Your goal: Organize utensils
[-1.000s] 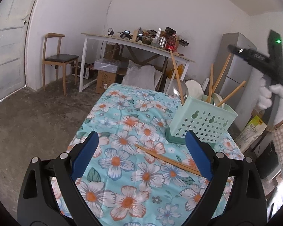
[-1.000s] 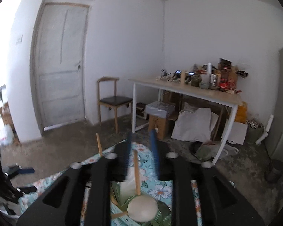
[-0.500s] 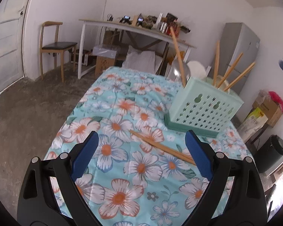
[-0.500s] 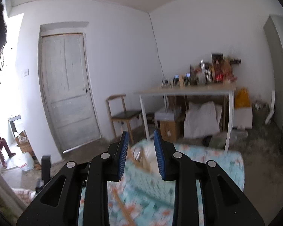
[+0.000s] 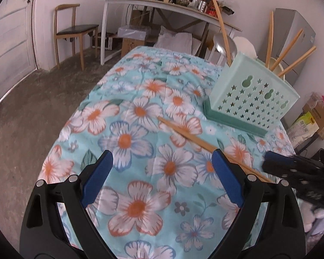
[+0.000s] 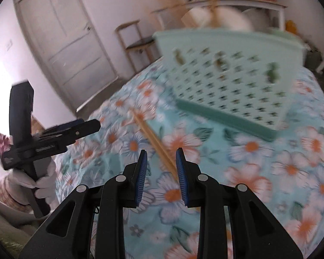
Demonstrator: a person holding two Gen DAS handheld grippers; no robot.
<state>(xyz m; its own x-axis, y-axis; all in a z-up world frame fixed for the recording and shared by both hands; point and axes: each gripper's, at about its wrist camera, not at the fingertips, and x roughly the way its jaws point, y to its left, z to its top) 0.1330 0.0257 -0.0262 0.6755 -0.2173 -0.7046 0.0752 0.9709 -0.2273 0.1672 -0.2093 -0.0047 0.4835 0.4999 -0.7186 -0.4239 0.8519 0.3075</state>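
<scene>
The right gripper (image 6: 161, 168), jaws parted and empty, is straddling the chopsticks (image 6: 153, 140) (light, stiff, probably slippery); pinching mid-length looks best.

blurred: caddy (image 6: 229, 79) (motion smear) | hidden: chopsticks (image 5: 196, 138) near end, probably behind gripper
</scene>
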